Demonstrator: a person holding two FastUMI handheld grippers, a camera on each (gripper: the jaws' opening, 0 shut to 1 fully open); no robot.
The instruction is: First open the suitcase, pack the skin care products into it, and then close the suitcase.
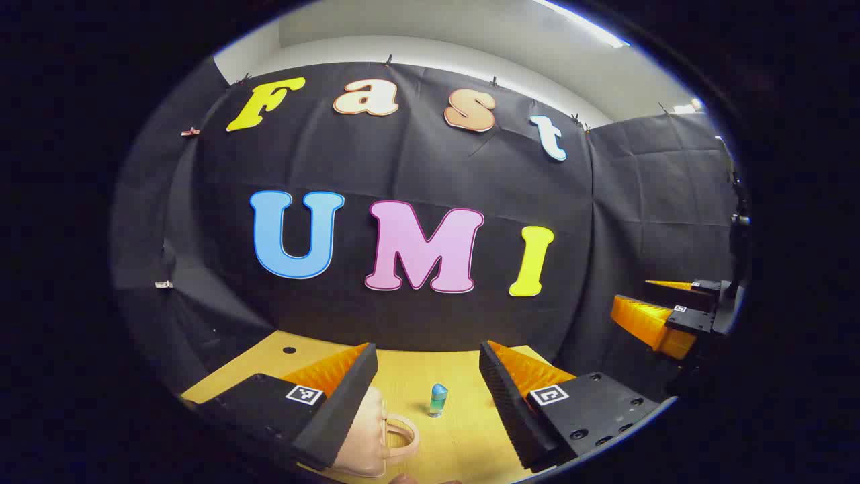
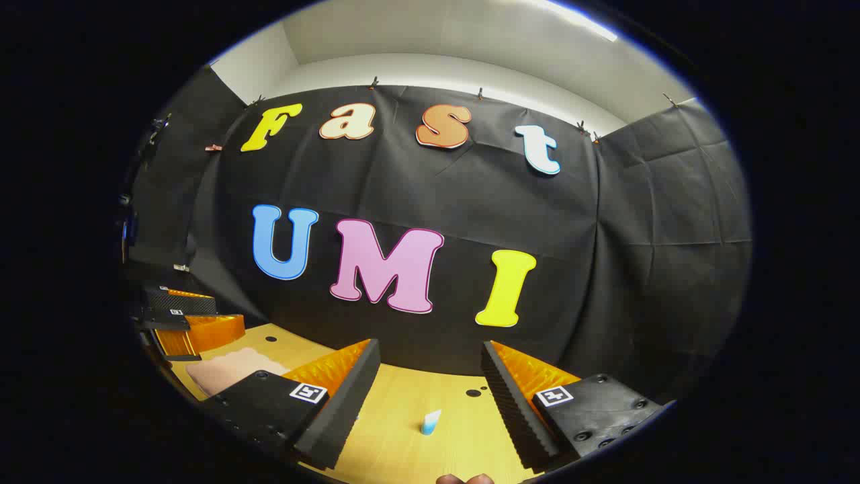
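Note:
A small pink suitcase (image 1: 368,440) with a loop handle lies shut on the wooden table (image 1: 463,437), partly behind my left gripper's left finger. A little blue-green bottle (image 1: 438,400) stands upright just right of it, beyond the open left gripper (image 1: 428,359), which holds nothing. In the right gripper view a small white and blue tube (image 2: 431,422) stands on the table (image 2: 396,444) ahead of the open, empty right gripper (image 2: 430,356). The suitcase (image 2: 225,370) shows there at the far left, with the left gripper (image 2: 181,323) above it.
The black cloth wall closes the table's far edge and both sides. Small round holes (image 2: 473,392) dot the tabletop. The right gripper (image 1: 662,316) hangs at the right, off the table's edge, its fingers apart. A fingertip (image 2: 463,478) shows at the bottom edge.

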